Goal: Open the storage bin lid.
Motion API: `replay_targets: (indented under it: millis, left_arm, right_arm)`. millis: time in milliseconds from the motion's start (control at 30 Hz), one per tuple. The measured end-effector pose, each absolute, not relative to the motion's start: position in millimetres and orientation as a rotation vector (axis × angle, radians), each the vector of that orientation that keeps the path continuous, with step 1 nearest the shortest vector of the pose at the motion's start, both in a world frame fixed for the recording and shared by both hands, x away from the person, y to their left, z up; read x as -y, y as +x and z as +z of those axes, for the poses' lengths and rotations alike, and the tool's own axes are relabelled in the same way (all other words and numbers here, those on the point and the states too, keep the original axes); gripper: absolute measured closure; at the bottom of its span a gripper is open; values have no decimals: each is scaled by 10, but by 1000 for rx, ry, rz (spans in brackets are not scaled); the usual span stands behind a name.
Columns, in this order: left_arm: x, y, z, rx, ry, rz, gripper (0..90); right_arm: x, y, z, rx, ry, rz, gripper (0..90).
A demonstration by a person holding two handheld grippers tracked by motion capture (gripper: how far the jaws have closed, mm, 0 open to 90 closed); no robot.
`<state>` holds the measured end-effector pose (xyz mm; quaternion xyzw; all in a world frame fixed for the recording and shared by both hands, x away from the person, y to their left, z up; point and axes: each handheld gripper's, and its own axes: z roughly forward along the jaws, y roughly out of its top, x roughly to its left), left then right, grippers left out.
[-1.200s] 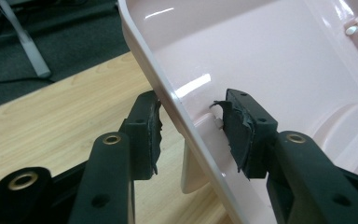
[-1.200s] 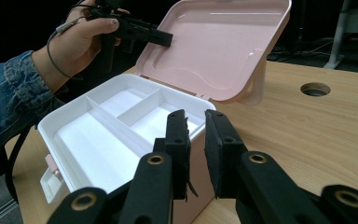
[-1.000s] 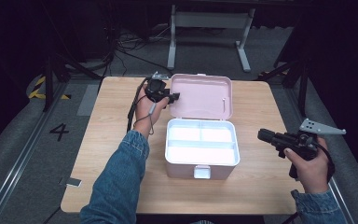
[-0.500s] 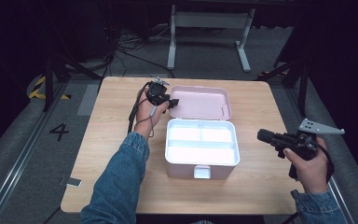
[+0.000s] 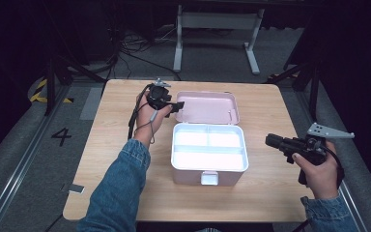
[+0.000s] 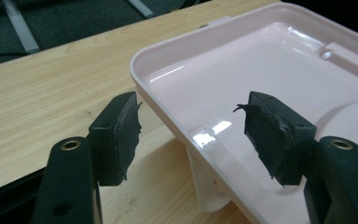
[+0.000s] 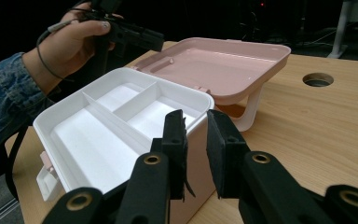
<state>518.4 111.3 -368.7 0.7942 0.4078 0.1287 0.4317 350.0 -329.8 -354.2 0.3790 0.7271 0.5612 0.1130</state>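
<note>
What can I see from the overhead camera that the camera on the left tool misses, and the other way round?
The high view takes in the whole table, the white tray inside the open box, the right tool held off to the side, and the floor beyond. The left tool view shows its own pads close up; they have just been opening and stand apart astride the pink lid's rim. Both show the lid lying open and the wooden tabletop.

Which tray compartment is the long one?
The compartment on the person's side of the white tray. It spans the full width; the two beyond the divider are half-width, side by side.
</note>
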Motion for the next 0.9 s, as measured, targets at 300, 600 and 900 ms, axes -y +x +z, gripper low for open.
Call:
replay_targets:
  millis: [300, 600, 900]
  left_arm:
    - [-1284, 4722, -3371, -907, 2006, 338, 341]
    - [-1497, 4366, -3182, -827, 2074, 406, 327]
    - [-1717, 4084, -3204, -766, 2142, 409, 315]
  right_arm:
    - [3321, 3562, -3579, -2104, 1140, 1646, 685]
    - [3498, 3639, -3515, -2104, 1203, 1568, 605]
    - [3497, 3773, -3545, -2153, 1248, 1523, 590]
